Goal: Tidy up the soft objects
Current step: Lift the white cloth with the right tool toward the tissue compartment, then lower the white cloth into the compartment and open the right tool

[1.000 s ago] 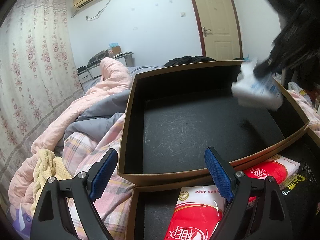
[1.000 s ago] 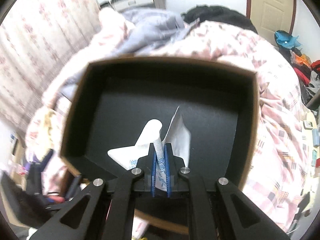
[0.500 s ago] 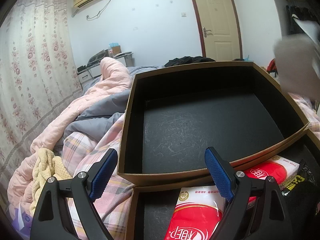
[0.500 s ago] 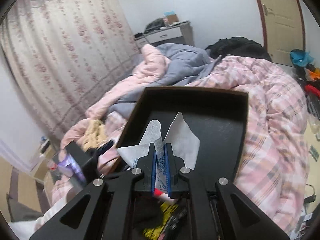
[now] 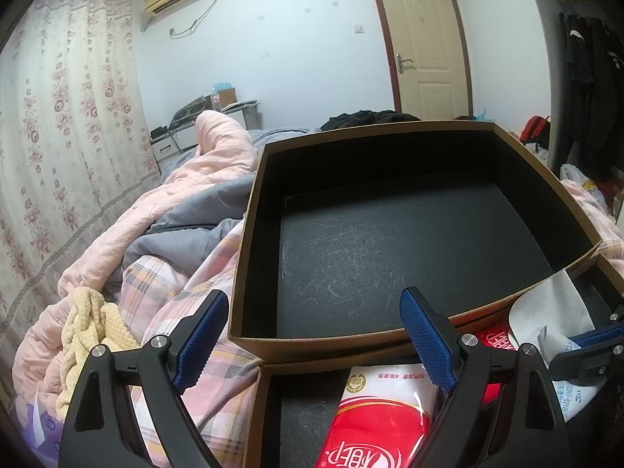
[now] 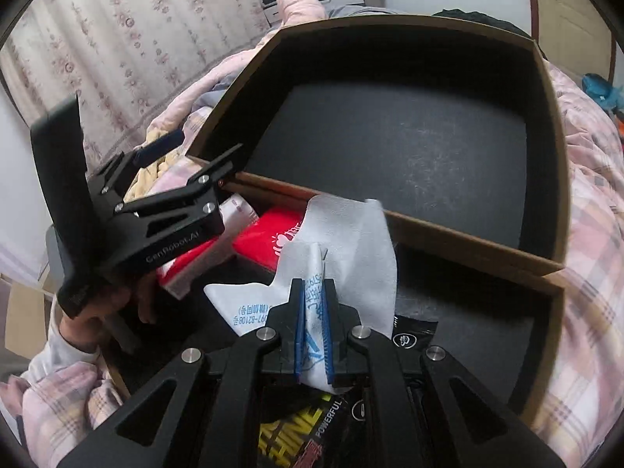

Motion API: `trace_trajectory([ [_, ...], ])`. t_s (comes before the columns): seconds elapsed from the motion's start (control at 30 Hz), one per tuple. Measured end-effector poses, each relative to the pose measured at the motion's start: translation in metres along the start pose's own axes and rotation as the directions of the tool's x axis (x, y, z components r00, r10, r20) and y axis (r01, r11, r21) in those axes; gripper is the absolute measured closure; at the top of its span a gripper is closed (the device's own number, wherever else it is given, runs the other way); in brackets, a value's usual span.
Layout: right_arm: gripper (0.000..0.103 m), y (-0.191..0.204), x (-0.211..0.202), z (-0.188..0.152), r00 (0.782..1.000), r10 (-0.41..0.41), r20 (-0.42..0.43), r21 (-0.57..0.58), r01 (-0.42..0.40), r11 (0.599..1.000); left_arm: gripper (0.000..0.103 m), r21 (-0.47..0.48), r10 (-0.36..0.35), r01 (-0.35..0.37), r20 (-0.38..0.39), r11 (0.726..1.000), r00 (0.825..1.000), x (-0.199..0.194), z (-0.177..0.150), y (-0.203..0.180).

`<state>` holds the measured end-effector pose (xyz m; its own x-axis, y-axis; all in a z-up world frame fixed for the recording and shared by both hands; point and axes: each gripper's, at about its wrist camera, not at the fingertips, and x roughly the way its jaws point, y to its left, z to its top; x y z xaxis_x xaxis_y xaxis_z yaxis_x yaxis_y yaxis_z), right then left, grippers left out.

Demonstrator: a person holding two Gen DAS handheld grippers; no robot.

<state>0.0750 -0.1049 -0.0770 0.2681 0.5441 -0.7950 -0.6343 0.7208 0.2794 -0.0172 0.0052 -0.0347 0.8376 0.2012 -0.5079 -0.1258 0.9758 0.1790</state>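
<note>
My right gripper [image 6: 314,312] is shut on a white soft pouch [image 6: 343,257] with blue print, which hangs just above the near box [image 6: 487,304]. Red tissue packs [image 6: 269,238] and a black packet with yellow lettering [image 6: 304,436] lie in that box. The left wrist view shows the pouch [image 5: 553,312] at the right edge, beside a red tissue pack [image 5: 374,421]. Beyond them the far brown box [image 5: 390,253], lined in black, holds nothing. Open and with nothing between its fingers, my left gripper [image 5: 314,335] hovers over the far box's near-left corner; the right wrist view catches this left gripper [image 6: 191,156] too.
Both boxes rest on a bed with a pink plaid quilt [image 5: 163,304]. A cream knitted cloth [image 5: 89,323] lies left of the boxes. A hand [image 6: 97,304] holds the left gripper. A flowered curtain [image 5: 58,156] stands at the left, a door [image 5: 425,43] beyond the bed.
The right gripper carried the white pouch from over the far box back and down to the near box. The left gripper has stayed put and open.
</note>
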Motion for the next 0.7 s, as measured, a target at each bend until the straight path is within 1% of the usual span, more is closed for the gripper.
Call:
trace_trajectory([
  [0.07,0.098,0.001,-0.005,0.004,1.000,-0.009,0.004,-0.015,0.009,1.000,0.015,0.001,0.000,0.000,0.001,1.000,1.000,0.000,0.000,0.000],
  [0.13,0.097,0.003,-0.017,0.012,0.999,-0.023,0.037,-0.020,0.024,1.000,0.015,0.000,-0.001,0.001,-0.001,1.000,1.000,0.001,0.000,0.000],
  [0.17,0.095,0.003,-0.019,0.014,0.998,-0.031,0.060,-0.024,0.032,0.999,0.015,0.000,-0.001,0.001,0.000,1.000,1.000,0.000,0.000,0.000],
  [0.2,0.093,0.004,-0.030,0.019,0.993,-0.048,0.107,-0.030,0.051,0.998,0.015,0.001,0.000,0.000,0.000,1.000,1.000,0.000,0.000,0.000],
  [0.23,0.085,0.005,-0.037,0.022,0.987,-0.066,0.147,-0.035,0.072,0.997,0.015,0.001,0.001,-0.001,0.001,1.000,1.000,0.000,0.000,-0.001],
  [0.27,0.064,0.004,-0.041,0.022,0.980,-0.082,0.180,-0.036,0.090,0.995,0.015,0.001,0.001,-0.001,0.001,1.000,1.000,0.000,0.000,-0.001],
  [0.3,0.047,0.005,-0.046,0.024,0.969,-0.106,0.224,-0.034,0.117,0.993,0.015,0.001,0.002,-0.002,0.002,1.000,1.000,0.000,0.000,-0.001],
  [0.33,0.012,0.006,-0.052,0.027,0.947,-0.139,0.290,-0.032,0.155,0.987,0.015,0.000,0.002,-0.002,0.002,1.000,1.000,0.000,0.000,-0.002],
  [0.37,0.001,0.005,-0.054,0.025,0.928,-0.161,0.336,-0.031,0.182,0.983,0.015,0.000,0.002,-0.002,0.002,1.000,1.000,0.000,0.000,-0.002],
  [0.4,0.001,0.006,-0.056,0.026,0.891,-0.214,0.400,-0.025,0.244,0.969,0.015,0.000,0.002,-0.002,0.003,1.000,1.000,0.000,0.000,-0.002],
  [0.43,0.001,0.007,-0.053,0.028,0.866,-0.262,0.426,-0.015,0.296,0.955,0.015,0.001,0.003,-0.003,0.004,1.000,1.000,0.001,0.000,-0.003],
  [0.47,0.001,0.003,-0.046,0.029,0.848,-0.302,0.435,-0.003,0.336,0.942,0.015,-0.001,0.004,-0.004,0.004,1.000,1.000,0.001,0.000,-0.003],
  [0.5,0.001,0.001,-0.040,0.031,0.837,-0.333,0.435,0.008,0.366,0.931,0.015,-0.001,0.004,-0.004,0.005,1.000,1.000,0.000,0.000,-0.002],
  [0.53,0.001,-0.003,-0.033,0.032,0.831,-0.355,0.429,0.020,0.384,0.923,0.015,-0.001,0.004,-0.004,0.006,1.000,1.000,0.000,0.000,-0.003],
  [0.6,0.001,-0.008,-0.014,0.036,0.830,-0.383,0.404,0.047,0.400,0.915,0.015,-0.002,0.008,-0.008,0.008,1.000,1.000,0.000,0.000,-0.004],
  [0.63,0.001,-0.012,-0.008,0.036,0.835,-0.391,0.387,0.058,0.401,0.914,0.015,0.000,0.010,-0.010,0.009,1.000,1.000,0.000,0.001,-0.005],
  [0.67,0.001,-0.017,-0.002,0.036,0.846,-0.390,0.362,0.064,0.395,0.916,0.014,0.001,0.012,-0.012,0.008,1.000,1.000,0.000,0.000,-0.005],
  [0.7,0.001,-0.021,0.002,0.035,0.859,-0.387,0.335,0.065,0.388,0.919,0.011,0.004,0.022,-0.022,0.008,1.000,1.000,0.000,0.000,-0.006],
])
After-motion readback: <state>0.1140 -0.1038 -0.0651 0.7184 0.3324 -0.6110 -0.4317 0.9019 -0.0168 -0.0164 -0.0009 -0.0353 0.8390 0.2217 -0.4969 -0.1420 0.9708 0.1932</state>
